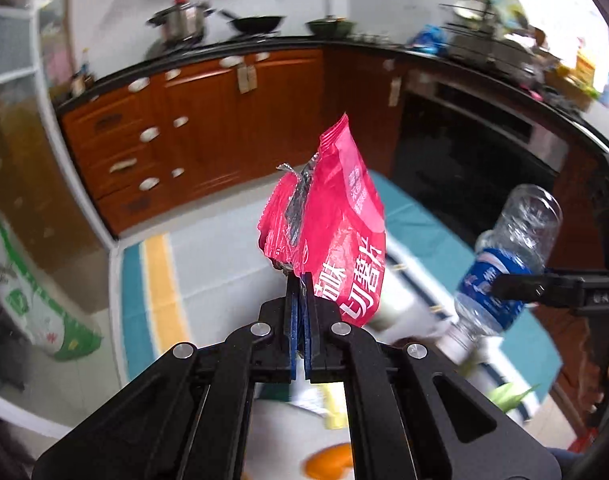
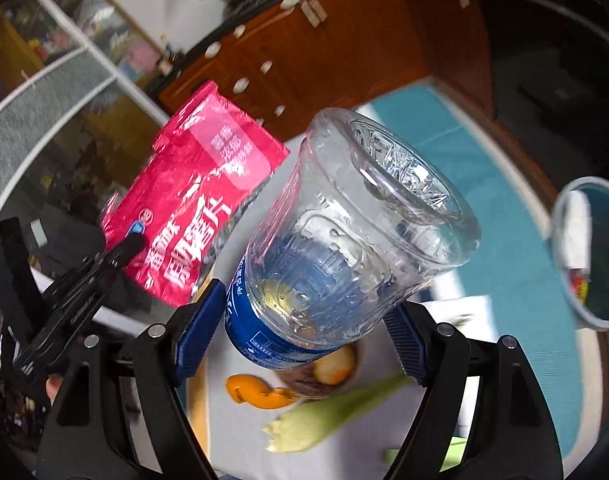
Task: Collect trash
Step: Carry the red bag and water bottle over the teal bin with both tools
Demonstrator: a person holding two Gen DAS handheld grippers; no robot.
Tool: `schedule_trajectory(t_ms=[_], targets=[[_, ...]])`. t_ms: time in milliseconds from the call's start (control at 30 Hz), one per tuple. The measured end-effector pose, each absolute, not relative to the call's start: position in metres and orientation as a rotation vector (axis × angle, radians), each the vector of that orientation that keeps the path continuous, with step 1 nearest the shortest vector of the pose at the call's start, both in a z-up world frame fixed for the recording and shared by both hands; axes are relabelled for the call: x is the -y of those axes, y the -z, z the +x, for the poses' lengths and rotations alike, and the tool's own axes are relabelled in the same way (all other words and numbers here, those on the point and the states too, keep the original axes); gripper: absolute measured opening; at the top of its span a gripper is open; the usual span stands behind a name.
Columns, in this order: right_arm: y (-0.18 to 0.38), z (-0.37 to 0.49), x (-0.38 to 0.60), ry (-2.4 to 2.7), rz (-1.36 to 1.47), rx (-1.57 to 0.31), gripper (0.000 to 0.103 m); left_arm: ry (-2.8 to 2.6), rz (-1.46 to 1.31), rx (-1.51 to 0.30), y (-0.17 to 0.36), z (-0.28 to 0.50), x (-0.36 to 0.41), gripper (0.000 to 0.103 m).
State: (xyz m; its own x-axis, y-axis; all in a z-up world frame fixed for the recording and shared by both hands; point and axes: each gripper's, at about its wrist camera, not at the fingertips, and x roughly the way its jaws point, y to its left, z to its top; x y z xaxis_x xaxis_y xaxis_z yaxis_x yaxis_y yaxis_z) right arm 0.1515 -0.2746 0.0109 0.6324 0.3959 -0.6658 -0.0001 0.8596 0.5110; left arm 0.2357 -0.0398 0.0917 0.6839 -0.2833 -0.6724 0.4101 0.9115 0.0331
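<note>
Left gripper [image 1: 300, 280] clamped fully shut on red bag [image 1: 336, 232], lifted clear of table [image 1: 208, 264]. Right gripper [image 2: 304, 320] held wide around bottle [image 2: 344, 240], pads pressing its blue label, base up. Bin [image 2: 584, 248] waiting at 3 o'clock in the right view. Still on the table: peel [image 2: 256, 394], green stalk [image 2: 336, 416]. Two items picked up, none binned yet.

the left black two-finger gripper [image 1: 301, 284] points downward, blue-padded jaws pinched together. the right black two-finger gripper [image 2: 300, 332] tilts downward too, jaws spread wide, both pads pressing.
</note>
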Motion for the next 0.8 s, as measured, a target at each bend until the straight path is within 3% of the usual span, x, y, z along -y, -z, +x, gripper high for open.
schedule_trajectory(t_ms=[367, 800], targets=[[-0.022, 0.063, 0.464, 0.144, 0.505, -0.734, 0.075, 0.683, 0.353, -0.793, -0.084, 0.212, 0.258, 0.002], [0.049, 0.062, 0.591, 0.389, 0.422, -0.805, 0.075, 0.774, 0.592, -0.967, 0.021, 0.212, 0.472, 0.003]])
